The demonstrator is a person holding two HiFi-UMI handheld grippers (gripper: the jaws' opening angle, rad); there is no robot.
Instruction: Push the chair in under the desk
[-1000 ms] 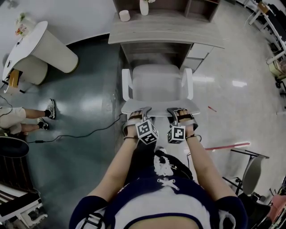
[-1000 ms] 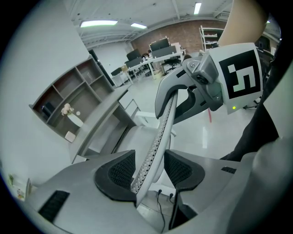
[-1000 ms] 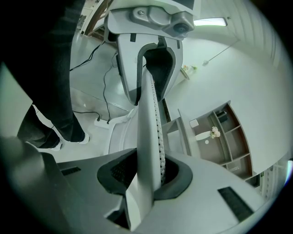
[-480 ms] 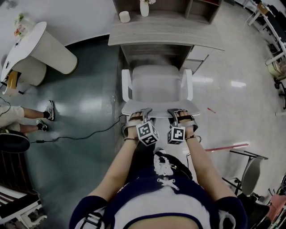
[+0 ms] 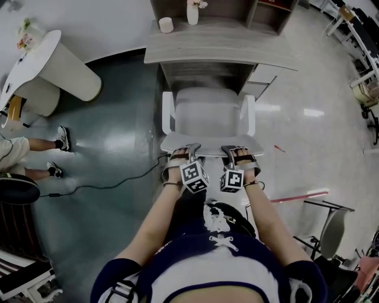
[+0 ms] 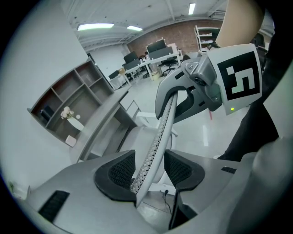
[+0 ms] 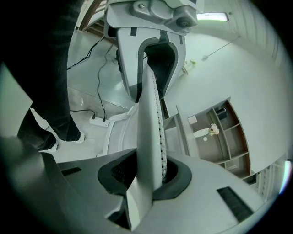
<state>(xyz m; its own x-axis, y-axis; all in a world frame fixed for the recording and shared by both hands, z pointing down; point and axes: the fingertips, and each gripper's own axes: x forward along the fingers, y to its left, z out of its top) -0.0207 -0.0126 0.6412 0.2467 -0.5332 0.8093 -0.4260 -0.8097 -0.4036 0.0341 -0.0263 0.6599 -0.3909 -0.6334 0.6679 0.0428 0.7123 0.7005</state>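
A white chair [image 5: 207, 112] with armrests stands in front of the grey desk [image 5: 219, 44], its seat partly under the desk's edge. Both grippers sit on the top edge of its backrest [image 5: 210, 152]. My left gripper [image 5: 185, 151] straddles the thin perforated backrest [image 6: 158, 137]; in the left gripper view its jaws [image 6: 149, 171] stand wide, with gaps beside the edge. My right gripper [image 5: 237, 152] has just been closing its jaws, and in the right gripper view the pads [image 7: 146, 176] press on both sides of the backrest [image 7: 149, 119].
A vase [image 5: 192, 13] and a cup [image 5: 166, 25] stand on the desk. A round white table [image 5: 53, 65] is at the left, with a bystander's legs [image 5: 35, 148] and a floor cable [image 5: 112, 180] nearby. A folded chair [image 5: 331, 228] stands at the right.
Both grippers stay on the backrest's top edge, and the chair has barely shifted. The bystander's feet at the left have moved further left.
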